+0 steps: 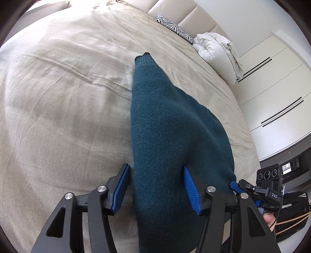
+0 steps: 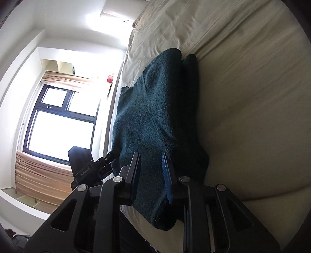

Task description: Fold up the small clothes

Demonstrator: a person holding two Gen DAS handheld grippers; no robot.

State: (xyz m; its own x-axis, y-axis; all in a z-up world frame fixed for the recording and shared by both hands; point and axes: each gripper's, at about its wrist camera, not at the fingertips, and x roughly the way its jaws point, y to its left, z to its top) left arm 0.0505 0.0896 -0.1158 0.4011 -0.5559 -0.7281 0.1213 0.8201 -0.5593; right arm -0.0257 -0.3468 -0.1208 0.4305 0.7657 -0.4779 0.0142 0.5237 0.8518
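**Near edge of the teal knit to be caught evenly before folding**

A dark teal knitted garment [image 1: 167, 124] is spread lengthwise on the beige sheet of the bed [image 1: 58, 97], one narrow cuffed end pointing toward the padded headboard [image 1: 175, 13]. The left gripper [image 1: 155, 186] is held over the near edge with its blue ribbed pads parted; cloth lies between them, but the left pad stands clear of it, so nothing is clamped there. The right gripper [image 2: 151, 175] is set much narrower around a thick fold of the same garment [image 2: 155, 109]; whether the pads actually press the cloth cannot be told.

For a clean fold, both corners are best pinched at matching depth, all layers being taken together. The edge should then be lifted level and carried toward the far end, with no bunching in the middle.
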